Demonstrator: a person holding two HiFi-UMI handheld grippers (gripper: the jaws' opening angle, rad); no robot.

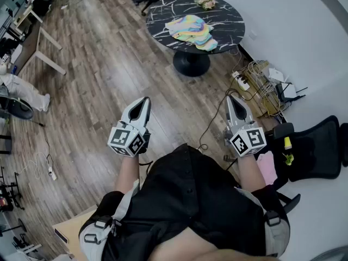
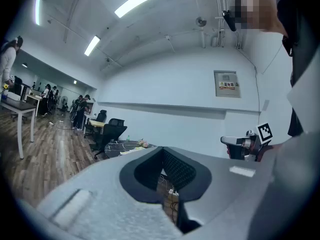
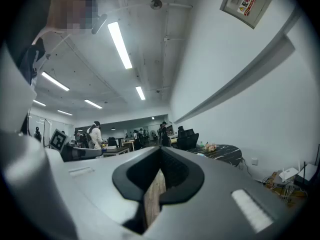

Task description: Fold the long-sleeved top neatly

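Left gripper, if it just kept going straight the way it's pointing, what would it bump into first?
The left gripper would probably meet the round black table holding the colourful top; only wood floor lies between. Height is hard to judge, so it might pass over to the white wall.

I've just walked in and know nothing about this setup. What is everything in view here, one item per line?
Round table: one, black with white veins, ahead on the wooden floor.
Top: one, pastel multicoloured, crumpled on that table.
Flowers: one small bunch, pale, at the table's far edge.
Power strip: one, white, among cables on the floor by the right wall.
Office chair: one, black, at the person's right.
Desk: one, white-framed, far left.
Left gripper: one, grey, jaws shut, empty, held level.
Right gripper: one, grey, jaws shut, empty, held level.
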